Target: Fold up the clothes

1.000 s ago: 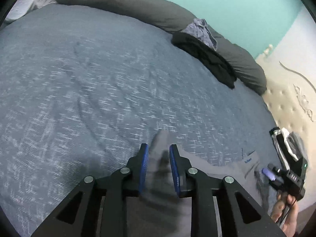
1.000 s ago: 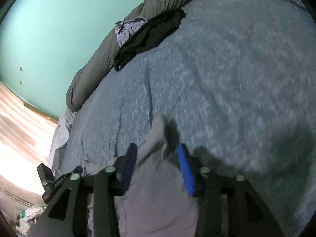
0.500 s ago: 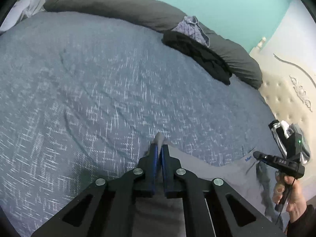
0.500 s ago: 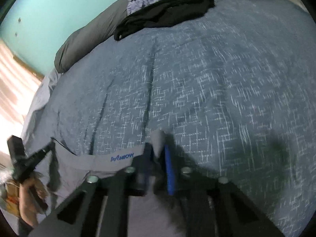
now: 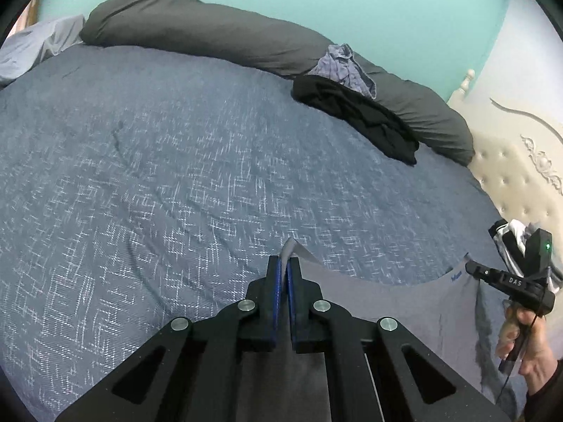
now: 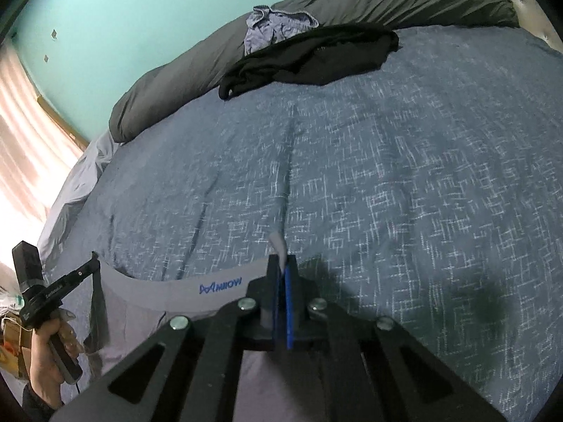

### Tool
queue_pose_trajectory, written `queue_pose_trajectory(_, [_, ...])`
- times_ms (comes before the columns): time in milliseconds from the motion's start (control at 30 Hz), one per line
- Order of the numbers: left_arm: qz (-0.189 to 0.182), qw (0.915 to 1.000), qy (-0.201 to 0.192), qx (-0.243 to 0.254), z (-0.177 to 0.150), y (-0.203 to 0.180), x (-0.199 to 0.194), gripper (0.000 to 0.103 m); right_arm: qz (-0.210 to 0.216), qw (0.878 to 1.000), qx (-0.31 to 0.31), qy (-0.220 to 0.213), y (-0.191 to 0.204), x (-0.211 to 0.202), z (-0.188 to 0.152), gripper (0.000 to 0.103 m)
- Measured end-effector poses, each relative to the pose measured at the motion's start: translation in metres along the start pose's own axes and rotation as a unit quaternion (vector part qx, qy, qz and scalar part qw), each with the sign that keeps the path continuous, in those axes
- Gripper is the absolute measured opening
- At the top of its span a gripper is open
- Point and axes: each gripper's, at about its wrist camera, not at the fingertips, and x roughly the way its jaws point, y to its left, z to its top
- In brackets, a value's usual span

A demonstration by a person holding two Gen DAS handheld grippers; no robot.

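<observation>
A grey garment (image 5: 380,299) with a blue-lettered waistband (image 6: 220,285) hangs stretched between my two grippers above the blue bedspread (image 5: 176,176). My left gripper (image 5: 283,263) is shut on one top corner of the garment. My right gripper (image 6: 281,263) is shut on the other top corner. Each gripper also shows from the other's camera: the right one at the far right of the left wrist view (image 5: 471,269), the left one at the far left of the right wrist view (image 6: 92,262). The garment's lower part is hidden under the gripper bodies.
A black garment (image 5: 359,116) and a crumpled blue-purple one (image 5: 343,66) lie at the far side of the bed against a long dark grey pillow (image 5: 211,31). A cream tufted headboard (image 5: 517,176) stands at the right. A striped garment (image 5: 510,242) lies near it.
Both grippers went from open around the garment's corners to shut on them. They then rose and spread apart, so the waistband is pulled taut between them.
</observation>
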Motion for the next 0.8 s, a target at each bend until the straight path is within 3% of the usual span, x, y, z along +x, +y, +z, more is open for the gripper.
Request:
queue_pose_trajectory(200, [-0.003, 0.9998, 0.019, -0.009, 0.0, 0.006, 0.014, 0.004, 0.005, 0.999, 0.027, 0.03, -0.01, 0.022, -0.004, 0.002])
queue_pose_trajectory(433, [0.006, 0.9992, 0.032, -0.023, -0.002, 0.012, 0.023, 0.011, 0.012, 0.998, 0.06, 0.029, -0.019, 0.022, -0.003, 0.009])
queue_pose_trajectory(500, [0.013, 0.9992, 0.019, -0.033, 0.0, 0.016, 0.014, 0.024, 0.001, 0.998, 0.066, 0.016, -0.021, 0.015, 0.0, 0.018])
queue_pose_trajectory(567, [0.021, 0.9989, 0.005, -0.042, 0.003, 0.019, 0.004, 0.048, 0.0, 0.997, 0.079, 0.005, -0.024, 0.005, 0.002, 0.028])
queue_pose_trajectory(800, [0.016, 0.9964, -0.004, -0.083, -0.01, 0.027, -0.042, 0.064, 0.024, 0.988, 0.145, -0.04, -0.035, -0.054, -0.019, 0.034])
